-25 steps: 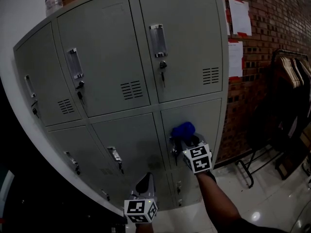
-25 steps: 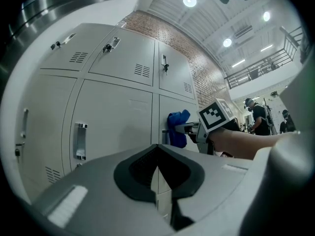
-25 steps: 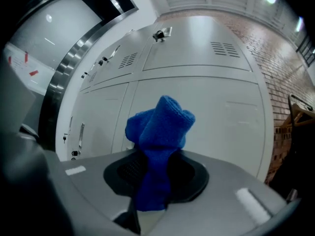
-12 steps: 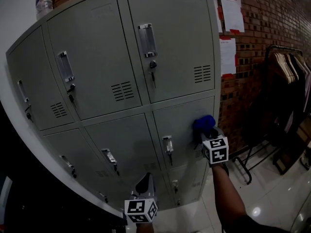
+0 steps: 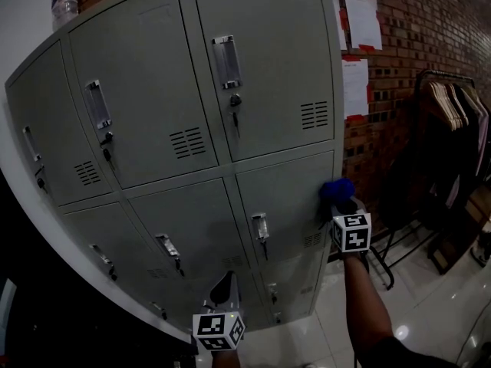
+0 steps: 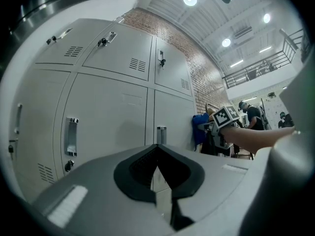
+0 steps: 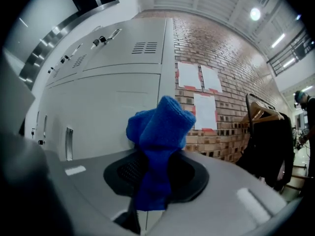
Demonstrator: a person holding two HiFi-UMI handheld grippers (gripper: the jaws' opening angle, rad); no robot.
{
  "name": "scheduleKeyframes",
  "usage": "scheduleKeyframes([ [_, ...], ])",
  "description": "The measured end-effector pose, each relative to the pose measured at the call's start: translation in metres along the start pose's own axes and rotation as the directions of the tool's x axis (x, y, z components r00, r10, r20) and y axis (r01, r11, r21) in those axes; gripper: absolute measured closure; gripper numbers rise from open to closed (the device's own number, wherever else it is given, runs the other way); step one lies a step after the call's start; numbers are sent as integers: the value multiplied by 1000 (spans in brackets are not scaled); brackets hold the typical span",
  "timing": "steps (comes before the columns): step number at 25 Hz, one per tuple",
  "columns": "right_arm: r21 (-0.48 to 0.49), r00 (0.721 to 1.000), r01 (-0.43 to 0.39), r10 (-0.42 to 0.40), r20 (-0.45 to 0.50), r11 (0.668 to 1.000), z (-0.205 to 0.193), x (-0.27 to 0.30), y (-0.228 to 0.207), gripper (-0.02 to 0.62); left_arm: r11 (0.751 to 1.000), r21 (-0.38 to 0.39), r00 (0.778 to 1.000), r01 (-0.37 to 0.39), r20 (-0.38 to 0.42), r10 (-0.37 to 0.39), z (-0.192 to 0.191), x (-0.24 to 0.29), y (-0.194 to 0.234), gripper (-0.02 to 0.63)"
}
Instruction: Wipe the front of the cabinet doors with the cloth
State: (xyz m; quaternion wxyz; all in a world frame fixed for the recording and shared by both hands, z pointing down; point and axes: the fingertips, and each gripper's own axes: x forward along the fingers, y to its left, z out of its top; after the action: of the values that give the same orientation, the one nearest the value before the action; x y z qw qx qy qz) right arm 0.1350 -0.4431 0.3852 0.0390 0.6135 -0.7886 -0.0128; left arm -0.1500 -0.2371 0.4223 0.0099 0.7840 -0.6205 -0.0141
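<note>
One cloth [image 7: 160,132], clamped in the right gripper [image 7: 152,181]. Its long axis runs along the jaws, bunched end pointing at the cabinet [image 5: 153,90], at the right edge of the middle-row right door [image 5: 288,198]. Left gripper [image 6: 158,181] sits low by the bottom row, jaws together, empty. Six doors fully seen, three per row. Bare door face runs left to the handle [image 5: 261,227]. Brick wall [image 5: 430,21] and rack [image 5: 453,106] to the right.
</note>
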Motion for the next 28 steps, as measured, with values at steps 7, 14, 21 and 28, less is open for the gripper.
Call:
scheduleKeyframes([
  [7,29,947,-314,311,74,949,7,-20,133,489,1000,-5,1000,2,-9,-2,-3,1,0,591],
  [14,-26,883,-470,470,2,882,-17,-17,233,489,1000,0,1000,-28,-6,28,-1,-8,13,591],
  [21,-11,945,-326,325,-16,945,-31,1,187,489,998,-5,998,-56,-13,56,-4,-14,25,591],
  [28,-14,980,-197,196,-44,980,-39,5,105,489,1000,-12,1000,-22,-22,22,-9,-4,13,592],
])
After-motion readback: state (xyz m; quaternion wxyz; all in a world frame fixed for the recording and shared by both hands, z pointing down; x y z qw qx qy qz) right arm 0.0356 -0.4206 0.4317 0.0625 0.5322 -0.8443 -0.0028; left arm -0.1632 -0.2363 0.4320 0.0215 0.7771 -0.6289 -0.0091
